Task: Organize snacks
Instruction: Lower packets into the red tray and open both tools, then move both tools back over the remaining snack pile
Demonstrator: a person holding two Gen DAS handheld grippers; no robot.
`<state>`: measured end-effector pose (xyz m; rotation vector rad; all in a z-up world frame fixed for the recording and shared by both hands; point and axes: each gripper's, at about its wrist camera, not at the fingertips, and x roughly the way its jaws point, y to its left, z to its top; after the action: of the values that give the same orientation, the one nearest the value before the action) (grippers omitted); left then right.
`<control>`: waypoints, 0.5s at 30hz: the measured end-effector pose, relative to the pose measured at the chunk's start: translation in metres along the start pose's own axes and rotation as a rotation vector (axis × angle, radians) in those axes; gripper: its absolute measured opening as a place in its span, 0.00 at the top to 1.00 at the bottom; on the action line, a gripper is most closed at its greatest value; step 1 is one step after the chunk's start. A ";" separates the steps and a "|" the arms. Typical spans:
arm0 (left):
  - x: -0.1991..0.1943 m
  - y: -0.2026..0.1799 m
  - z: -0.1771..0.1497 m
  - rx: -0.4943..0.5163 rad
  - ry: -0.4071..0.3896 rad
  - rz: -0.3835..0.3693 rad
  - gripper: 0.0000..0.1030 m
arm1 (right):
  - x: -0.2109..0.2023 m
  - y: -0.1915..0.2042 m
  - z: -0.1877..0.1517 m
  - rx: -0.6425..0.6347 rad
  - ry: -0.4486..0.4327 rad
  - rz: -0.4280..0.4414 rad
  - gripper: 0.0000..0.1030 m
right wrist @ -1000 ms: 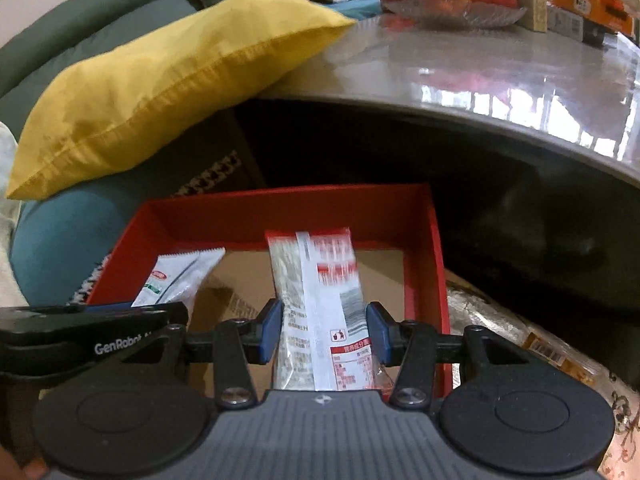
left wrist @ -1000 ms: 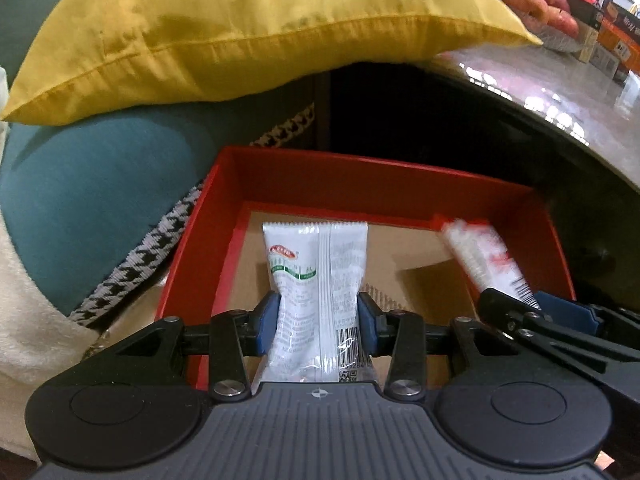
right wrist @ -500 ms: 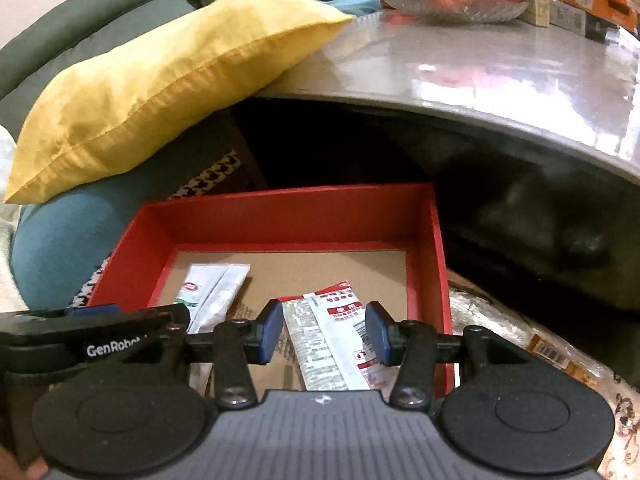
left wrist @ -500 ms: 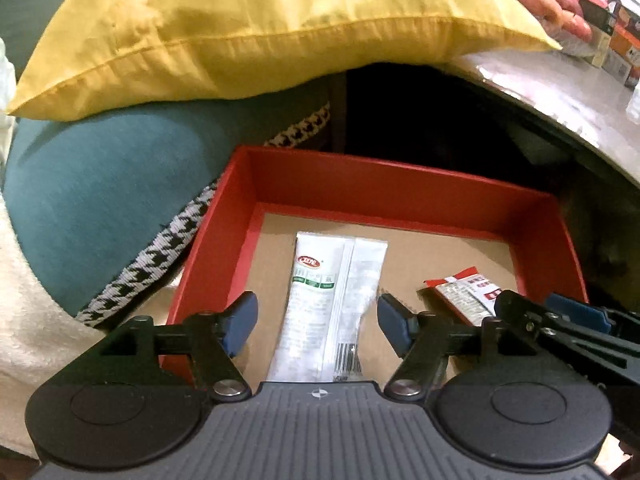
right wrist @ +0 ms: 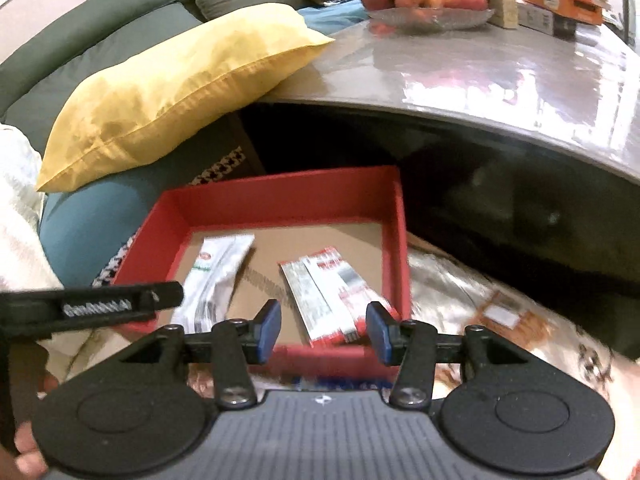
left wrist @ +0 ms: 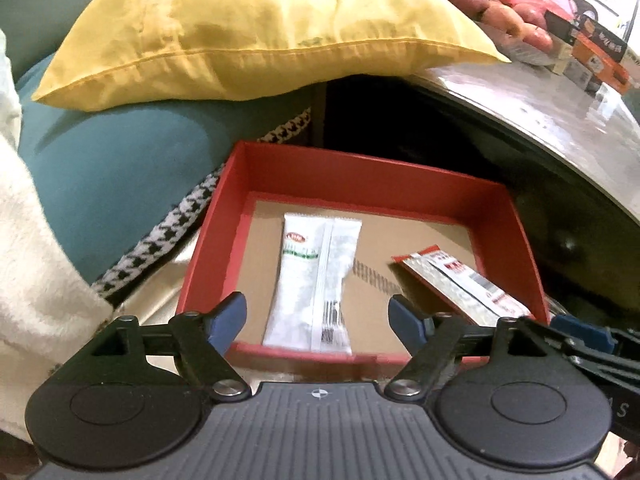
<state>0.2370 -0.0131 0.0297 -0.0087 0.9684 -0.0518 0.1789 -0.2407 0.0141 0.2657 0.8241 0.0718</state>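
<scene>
A red box [left wrist: 360, 176] with a brown cardboard floor lies below both grippers. A white-and-green snack packet [left wrist: 316, 280] lies flat on its left half, and a red-and-white packet [left wrist: 456, 284] lies on its right half. My left gripper [left wrist: 318, 320] hovers over the near rim, its jaws opening wide, with no pad touching the white packet. In the right wrist view the right gripper [right wrist: 324, 332] hangs above the near rim with a narrow gap between its pads. The red-and-white packet [right wrist: 324, 292] lies beyond them, untouched. The white packet [right wrist: 216, 272] and box [right wrist: 288, 196] show there too.
A yellow pillow [left wrist: 256, 36] rests on a teal cushion [left wrist: 112, 168] left of the box. A grey round table [right wrist: 500, 72] overhangs the far right, bearing a bowl of apples [right wrist: 424, 0] and cartons. Foil snack packs [right wrist: 500, 312] lie right of the box.
The left jaws opened and let go of the white packet, which now lies flat. The red-and-white packet dropped from the right pads into the box. Both grippers drew back and up.
</scene>
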 end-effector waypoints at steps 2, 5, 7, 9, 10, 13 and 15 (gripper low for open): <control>-0.006 0.000 -0.005 0.007 0.002 -0.005 0.18 | -0.007 -0.003 -0.008 0.009 0.014 0.002 0.58; -0.013 0.000 -0.013 0.025 -0.003 0.000 0.17 | -0.012 -0.006 -0.023 0.015 0.036 -0.003 0.58; -0.017 0.000 -0.021 0.027 0.005 -0.005 0.17 | -0.015 -0.006 -0.032 0.015 0.051 0.001 0.58; -0.019 0.000 -0.029 0.030 0.017 -0.013 0.17 | -0.017 -0.005 -0.040 0.010 0.065 0.005 0.58; -0.020 -0.001 -0.033 0.036 0.023 -0.011 0.17 | -0.018 -0.004 -0.043 0.007 0.070 0.003 0.58; -0.021 -0.005 -0.047 0.056 0.044 -0.013 0.17 | -0.025 -0.005 -0.050 0.012 0.067 0.002 0.58; -0.021 -0.010 -0.055 0.076 0.054 -0.015 0.17 | -0.032 -0.004 -0.053 0.001 0.050 -0.016 0.58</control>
<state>0.1791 -0.0212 0.0162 0.0560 1.0194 -0.1029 0.1181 -0.2389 0.0016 0.2587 0.8761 0.0635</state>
